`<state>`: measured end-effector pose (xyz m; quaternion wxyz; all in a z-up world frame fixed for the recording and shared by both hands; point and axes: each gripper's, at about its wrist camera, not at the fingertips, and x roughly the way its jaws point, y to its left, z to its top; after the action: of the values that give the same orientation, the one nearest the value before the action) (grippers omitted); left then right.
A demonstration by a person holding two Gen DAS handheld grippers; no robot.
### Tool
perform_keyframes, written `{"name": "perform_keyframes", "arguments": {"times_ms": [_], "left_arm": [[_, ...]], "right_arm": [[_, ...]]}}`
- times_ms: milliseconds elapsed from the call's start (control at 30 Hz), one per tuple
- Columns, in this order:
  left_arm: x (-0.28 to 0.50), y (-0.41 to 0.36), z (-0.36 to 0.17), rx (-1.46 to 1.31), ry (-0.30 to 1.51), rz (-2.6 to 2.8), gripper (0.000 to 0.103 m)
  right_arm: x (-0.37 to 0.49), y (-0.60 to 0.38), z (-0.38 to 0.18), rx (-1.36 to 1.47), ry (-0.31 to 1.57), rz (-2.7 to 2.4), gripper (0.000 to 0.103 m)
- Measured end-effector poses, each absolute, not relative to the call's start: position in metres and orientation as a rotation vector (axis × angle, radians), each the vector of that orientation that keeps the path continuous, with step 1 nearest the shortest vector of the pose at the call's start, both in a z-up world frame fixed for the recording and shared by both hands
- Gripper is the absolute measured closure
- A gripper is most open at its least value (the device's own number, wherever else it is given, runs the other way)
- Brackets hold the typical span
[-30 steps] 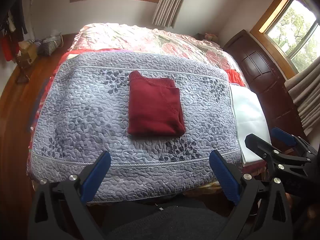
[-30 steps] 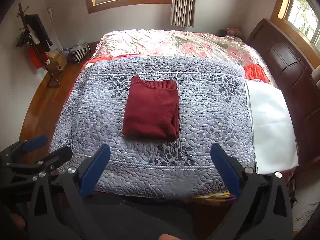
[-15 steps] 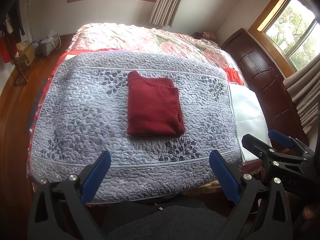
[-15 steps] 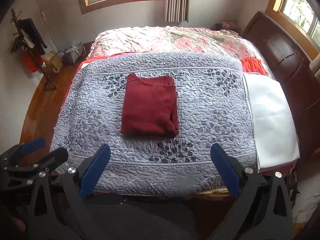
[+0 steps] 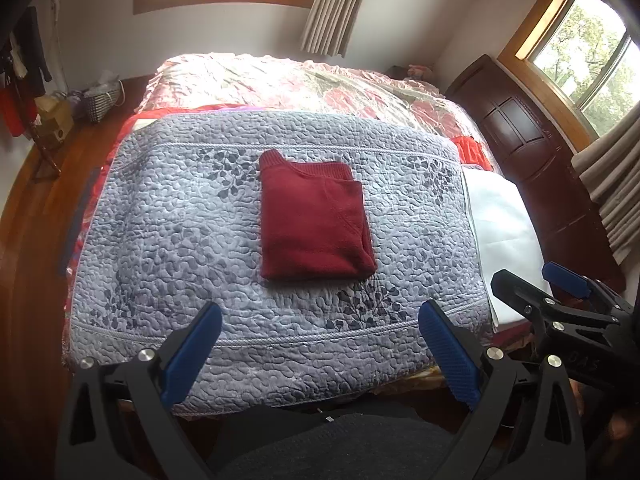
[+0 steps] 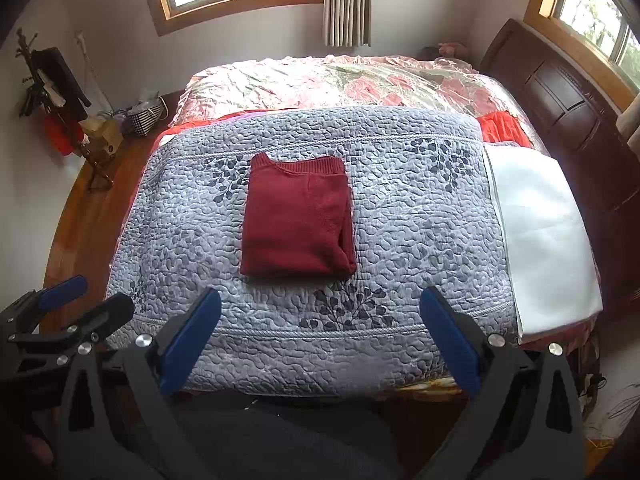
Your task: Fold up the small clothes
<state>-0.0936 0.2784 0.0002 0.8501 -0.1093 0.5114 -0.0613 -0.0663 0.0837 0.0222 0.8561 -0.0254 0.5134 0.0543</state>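
Observation:
A dark red knitted sweater [image 5: 312,222] [image 6: 298,220] lies folded into a neat rectangle in the middle of the grey quilted blanket [image 5: 168,240] [image 6: 420,232] on the bed. My left gripper [image 5: 318,350] is held back at the bed's near edge, open, nothing between its blue pads. My right gripper [image 6: 320,338] is likewise open and empty, well short of the sweater. Each gripper shows in the other's view: the right gripper [image 5: 560,292] at the right side, the left gripper [image 6: 72,312] at the left side.
A white folded sheet [image 5: 500,224] [image 6: 540,232] lies on the right of the quilt. A floral bedspread [image 6: 340,80] covers the far half of the bed. A dark wooden headboard [image 6: 568,112] stands right; a basket [image 6: 146,116] and clutter sit on the wooden floor at left.
Both grippers have drawn back and shifted slightly, so the bed sits a little farther off in view. The sweater has not moved. Both grippers stay open.

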Motion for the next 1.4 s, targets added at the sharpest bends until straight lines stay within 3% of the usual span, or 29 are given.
{"name": "perform_keyframes", "arguments": {"times_ms": [1400], "left_arm": [[-0.089, 0.282, 0.008, -0.188, 1.041, -0.070, 0.004]], "right_arm": [[-0.051, 0.091, 0.019, -0.087, 1.093, 0.153, 0.003]]}}
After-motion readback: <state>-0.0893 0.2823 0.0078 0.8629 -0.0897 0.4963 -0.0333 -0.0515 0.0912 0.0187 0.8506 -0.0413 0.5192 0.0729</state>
